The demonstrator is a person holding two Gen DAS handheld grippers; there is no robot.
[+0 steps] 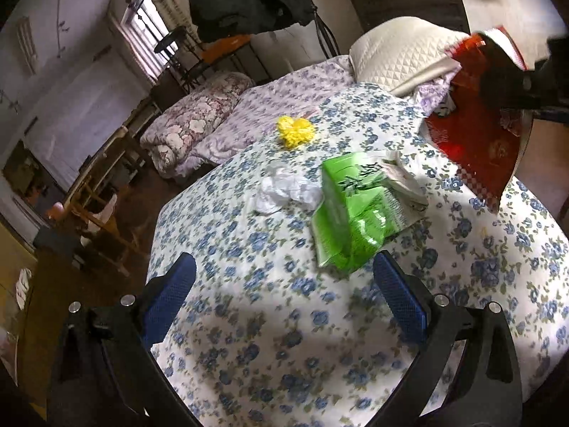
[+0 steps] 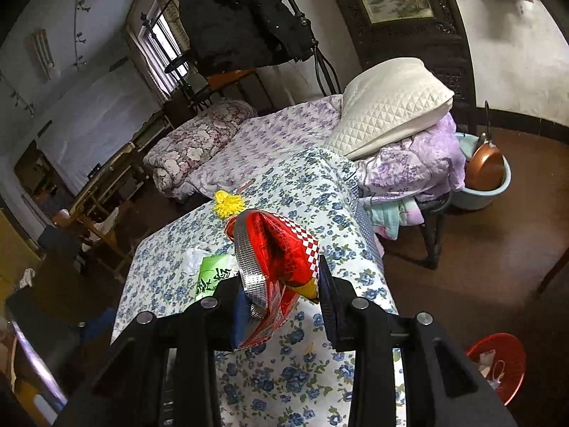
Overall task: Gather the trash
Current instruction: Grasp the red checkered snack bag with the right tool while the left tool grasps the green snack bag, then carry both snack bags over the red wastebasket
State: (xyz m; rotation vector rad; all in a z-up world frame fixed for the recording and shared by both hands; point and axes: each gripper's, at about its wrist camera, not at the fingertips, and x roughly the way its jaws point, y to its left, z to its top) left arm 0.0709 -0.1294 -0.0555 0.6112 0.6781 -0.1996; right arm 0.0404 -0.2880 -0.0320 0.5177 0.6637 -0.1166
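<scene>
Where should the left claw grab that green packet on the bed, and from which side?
Take the green packet by its crumpled near end, the loose flattened edge just ahead of the open left claw. Come from the near side, low and straight ahead. That end looks thin and slack enough to pinch; the far end bulges and touches the crumpled white tissue.

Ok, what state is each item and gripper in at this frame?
Red foil snack bag: lifted, pinched in right gripper.
Left gripper: open, empty, above the bed.
Green plastic wrapper: crumpled, lying on floral bedspread.
White crumpled tissue: lying beside the wrapper.
Yellow crumpled wad: lying apart, farther back.
Red waste basket: on floor, holding trash.
</scene>
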